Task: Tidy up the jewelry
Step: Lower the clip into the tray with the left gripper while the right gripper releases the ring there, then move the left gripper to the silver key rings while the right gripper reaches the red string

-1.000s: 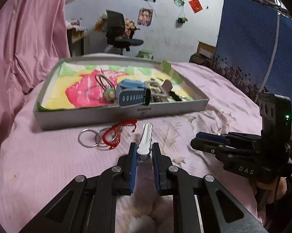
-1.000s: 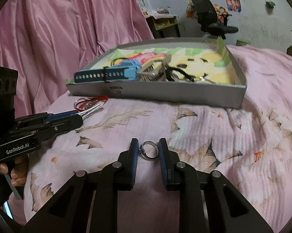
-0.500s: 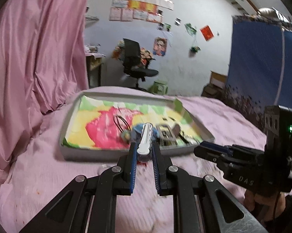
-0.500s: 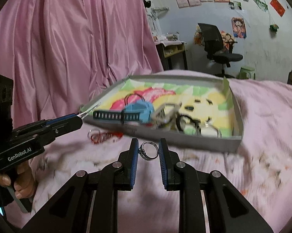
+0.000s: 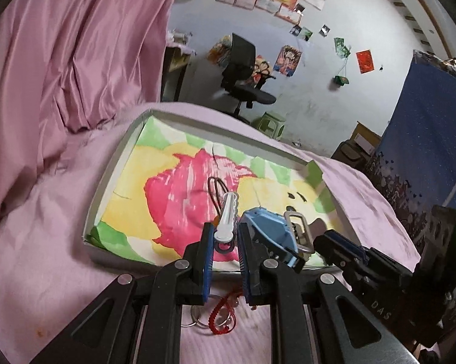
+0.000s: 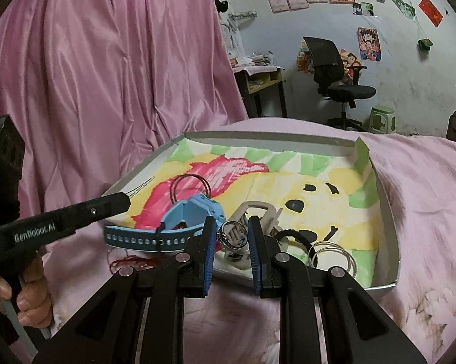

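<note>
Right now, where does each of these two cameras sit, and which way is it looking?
Left wrist: rides the left gripper, looks along its fingers over the tray; a white hair clip is pinched between them.
Right wrist: rides the right gripper, faces the same tray from the right; it pinches a silver ring, with the person's left hand visible.
Shared: tray, blue watch, office chair.

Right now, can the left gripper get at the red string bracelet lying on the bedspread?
Probably not as things stand. The left gripper is shut on the white hair clip and held over the tray, while the red string bracelet lies below and behind its jaws. It would need to drop the clip and pull back first.
</note>
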`<action>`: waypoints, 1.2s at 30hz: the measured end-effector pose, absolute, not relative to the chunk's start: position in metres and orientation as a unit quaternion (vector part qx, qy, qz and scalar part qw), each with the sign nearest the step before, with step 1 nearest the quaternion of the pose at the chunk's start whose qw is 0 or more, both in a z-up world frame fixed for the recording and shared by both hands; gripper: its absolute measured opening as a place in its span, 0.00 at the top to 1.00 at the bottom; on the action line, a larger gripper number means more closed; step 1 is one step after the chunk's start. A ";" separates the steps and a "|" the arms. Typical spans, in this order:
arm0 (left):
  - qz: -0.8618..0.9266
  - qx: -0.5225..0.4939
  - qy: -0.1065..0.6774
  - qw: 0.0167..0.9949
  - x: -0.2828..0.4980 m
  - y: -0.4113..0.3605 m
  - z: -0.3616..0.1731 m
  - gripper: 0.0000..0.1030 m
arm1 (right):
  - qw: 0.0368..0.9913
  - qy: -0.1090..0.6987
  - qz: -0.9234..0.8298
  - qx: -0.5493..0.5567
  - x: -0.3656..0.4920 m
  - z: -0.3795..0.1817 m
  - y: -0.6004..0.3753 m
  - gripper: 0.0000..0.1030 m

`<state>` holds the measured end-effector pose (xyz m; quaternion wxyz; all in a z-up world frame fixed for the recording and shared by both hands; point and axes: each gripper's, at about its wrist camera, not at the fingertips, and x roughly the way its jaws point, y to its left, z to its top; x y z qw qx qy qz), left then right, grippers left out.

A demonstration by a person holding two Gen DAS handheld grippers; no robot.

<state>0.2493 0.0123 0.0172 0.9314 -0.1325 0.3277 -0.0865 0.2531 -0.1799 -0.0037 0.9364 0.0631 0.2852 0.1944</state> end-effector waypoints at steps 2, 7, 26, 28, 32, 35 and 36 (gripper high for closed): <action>-0.085 -0.130 0.338 0.928 0.252 0.010 0.012 0.86 | 0.935 0.291 0.193 0.063 0.255 -0.007 -0.179 0.82; -0.084 -0.126 0.356 0.922 0.256 0.008 0.003 0.86 | 0.931 0.304 0.192 0.063 0.255 -0.015 -0.179 0.82; -0.087 -0.129 0.319 0.935 0.231 0.017 0.014 0.69 | 0.947 0.266 0.168 0.062 0.235 -0.003 -0.188 0.66; -0.085 -0.127 0.305 0.940 0.224 0.018 0.018 0.53 | 0.952 0.255 0.161 0.059 0.230 0.002 -0.189 0.61; -0.077 -0.120 0.277 0.950 0.209 0.021 0.027 0.45 | 0.961 0.228 0.144 0.057 0.217 0.014 -0.193 0.49; -0.070 -0.109 0.257 0.958 0.193 0.022 0.032 0.37 | 0.967 0.210 0.130 0.058 0.203 0.024 -0.198 0.36; -0.067 -0.104 0.248 0.961 0.187 0.021 0.034 0.33 | 0.970 0.202 0.124 0.060 0.197 0.027 -0.200 0.33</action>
